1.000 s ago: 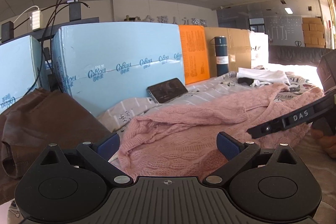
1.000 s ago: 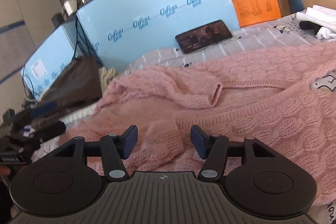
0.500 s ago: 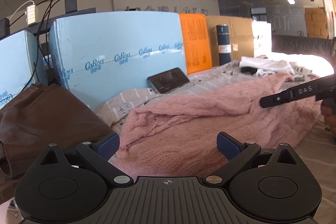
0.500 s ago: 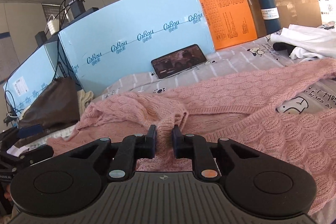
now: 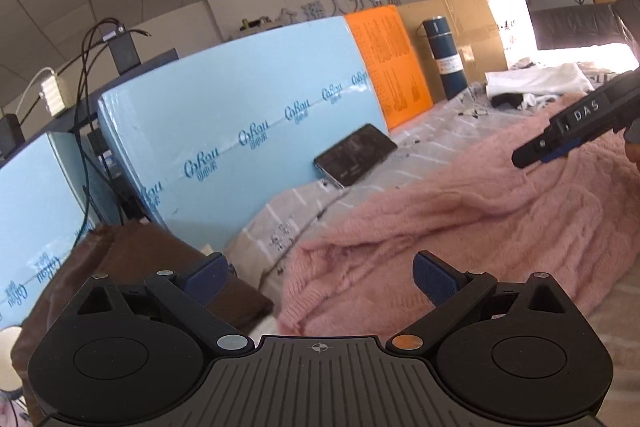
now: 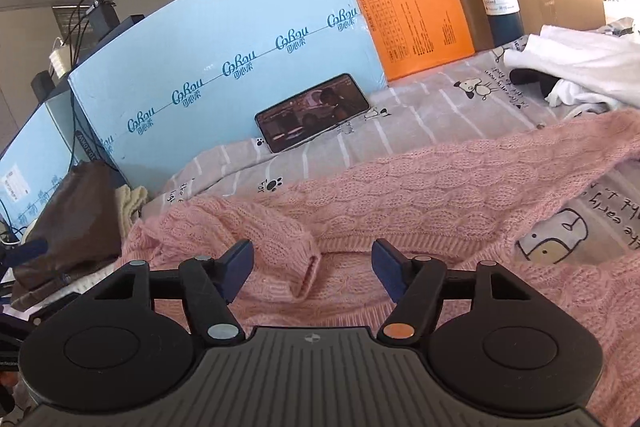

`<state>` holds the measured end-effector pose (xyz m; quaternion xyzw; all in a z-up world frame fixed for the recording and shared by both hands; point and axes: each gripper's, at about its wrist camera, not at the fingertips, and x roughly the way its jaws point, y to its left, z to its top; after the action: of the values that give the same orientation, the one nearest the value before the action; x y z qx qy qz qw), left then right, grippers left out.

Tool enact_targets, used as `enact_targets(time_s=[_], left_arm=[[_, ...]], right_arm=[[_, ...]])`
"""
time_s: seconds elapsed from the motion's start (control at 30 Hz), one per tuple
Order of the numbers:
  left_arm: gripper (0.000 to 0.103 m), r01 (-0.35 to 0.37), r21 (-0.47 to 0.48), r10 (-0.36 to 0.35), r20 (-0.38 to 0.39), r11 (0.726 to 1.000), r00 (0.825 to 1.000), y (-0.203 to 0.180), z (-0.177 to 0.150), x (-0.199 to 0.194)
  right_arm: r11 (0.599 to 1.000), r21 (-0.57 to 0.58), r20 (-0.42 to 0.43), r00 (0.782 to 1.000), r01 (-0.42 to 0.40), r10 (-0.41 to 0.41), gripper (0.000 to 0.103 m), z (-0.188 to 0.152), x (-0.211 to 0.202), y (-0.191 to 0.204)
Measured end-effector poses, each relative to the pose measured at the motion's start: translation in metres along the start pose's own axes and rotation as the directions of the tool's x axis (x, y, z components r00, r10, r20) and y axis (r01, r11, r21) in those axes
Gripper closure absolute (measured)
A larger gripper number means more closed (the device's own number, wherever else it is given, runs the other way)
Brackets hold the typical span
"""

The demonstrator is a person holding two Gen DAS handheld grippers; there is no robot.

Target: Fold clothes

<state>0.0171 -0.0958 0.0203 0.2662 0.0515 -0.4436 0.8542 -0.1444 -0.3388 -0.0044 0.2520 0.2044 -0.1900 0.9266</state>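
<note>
Pink sweater (image 6: pixel 440 187) lay spread across the printed bedsheet (image 6: pixel 420 107), one sleeve (image 6: pixel 272 239) folded over its near-left part. Right gripper (image 6: pixel 312 259) jaws were opening, nothing pinched; left gripper (image 5: pixel 320 271) wide, empty. Best re-grip: pinch the hem edge, lift evenly.

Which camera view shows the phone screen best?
The right wrist view: the phone faces the camera, leaning on the blue foam board, its picture readable. In the left wrist view it appears dark, slanted and blurred.
</note>
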Motion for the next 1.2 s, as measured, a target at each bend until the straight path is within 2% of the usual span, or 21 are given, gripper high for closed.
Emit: enact_targets(time_s=[0.07, 0.13, 0.2, 0.27, 0.37, 0.43, 0.6, 0.67, 0.73, 0.8, 0.87, 0.93, 1.07, 1.1, 1.13, 1.17, 1.2], left_arm=[[0.002, 0.001, 0.007, -0.001, 0.016, 1.0, 1.0, -0.001, 0.008, 0.011], [0.002, 0.014, 0.003, -0.014, 0.023, 1.0, 1.0, -0.002, 0.016, 0.025], [0.002, 0.02, -0.009, -0.02, 0.02, 1.0, 1.0, -0.005, 0.02, 0.041], [0.002, 0.011, -0.027, -0.011, -0.001, 1.0, 1.0, -0.009, 0.023, 0.063], [0.002, 0.012, -0.036, -0.013, -0.03, 0.999, 0.999, -0.013, 0.025, 0.092], [0.002, 0.002, -0.04, -0.004, -0.05, 0.999, 0.999, -0.015, 0.025, 0.108], [0.002, -0.009, -0.005, 0.008, -0.157, 1.0, 0.988, -0.021, 0.014, 0.133], [0.002, -0.011, 0.007, 0.012, -0.19, 1.0, 0.982, -0.021, 0.008, 0.138], [0.002, 0.004, -0.002, -0.004, -0.208, 1.0, 0.978, -0.021, 0.004, 0.142], [0.002, 0.011, -0.01, -0.013, -0.209, 1.0, 0.978, -0.02, 0.001, 0.143], [0.002, 0.015, -0.016, -0.018, -0.208, 1.0, 0.978, -0.019, 0.001, 0.144], [0.002, 0.015, -0.034, -0.021, -0.168, 0.999, 0.986, -0.015, 0.004, 0.136], [0.002, 0.039, -0.076, -0.042, -0.047, 0.996, 0.998, -0.003, 0.014, 0.108], [0.002, 0.056, -0.082, -0.056, -0.001, 0.995, 0.998, 0.001, 0.016, 0.096], [0.002, 0.07, -0.079, -0.067, 0.043, 0.994, 0.997, 0.005, 0.016, 0.084], [0.002, 0.083, -0.07, -0.077, 0.087, 0.994, 0.993, 0.008, 0.015, 0.072], [0.002, 0.081, -0.043, -0.075, 0.124, 0.996, 0.989, 0.009, 0.013, 0.06]], right_arm=[[1.0, -0.007, -0.04, 0.999, 0.008, -0.008, 0.056, 0.006, 0.016, 0.001], [1.0, -0.025, -0.053, 0.999, 0.004, -0.005, 0.085, 0.008, 0.024, 0.002], [0.999, -0.048, -0.049, 0.999, -0.01, 0.007, 0.096, 0.011, 0.028, 0.003], [0.997, -0.072, -0.04, 0.999, -0.02, 0.017, 0.096, 0.015, 0.031, 0.005], [0.992, -0.123, 0.087, 0.996, 0.026, -0.016, 0.096, 0.03, 0.02, 0.01], [0.984, -0.169, 0.122, 0.992, 0.051, -0.03, 0.096, 0.037, 0.02, 0.012], [0.975, -0.197, 0.066, 0.994, 0.102, -0.091, 0.095, 0.032, 0.045, 0.008], [0.976, -0.187, 0.037, 0.994, 0.11, -0.105, 0.088, 0.028, 0.055, 0.004], [0.975, -0.181, 0.025, 0.991, 0.131, -0.129, 0.068, 0.027, 0.058, 0.002], [0.973, -0.175, 0.021, 0.988, 0.152, -0.15, 0.058, 0.026, 0.06, 0.001], [0.969, -0.179, -0.001, 0.985, 0.172, -0.175, 0.056, 0.024, 0.065, 0.0], [0.965, -0.188, -0.027, 0.981, 0.185, -0.193, 0.052, 0.023, 0.07, 0.0], [0.976, -0.139, 0.023, 0.986, 0.168, -0.166, 0.047, 0.026, 0.056, -0.006], [0.98, -0.12, 0.065, 0.986, 0.16, -0.153, 0.04, 0.028, 0.043, -0.009], [0.983, -0.102, 0.107, 0.984, 0.152, -0.141, 0.028, 0.03, 0.03, -0.011], [0.985, -0.092, 0.149, 0.98, 0.146, -0.131, 0.021, 0.031, 0.017, -0.013], [0.979, -0.127, 0.187, 0.973, 0.159, -0.134, 0.014, 0.029, 0.003, -0.013]])
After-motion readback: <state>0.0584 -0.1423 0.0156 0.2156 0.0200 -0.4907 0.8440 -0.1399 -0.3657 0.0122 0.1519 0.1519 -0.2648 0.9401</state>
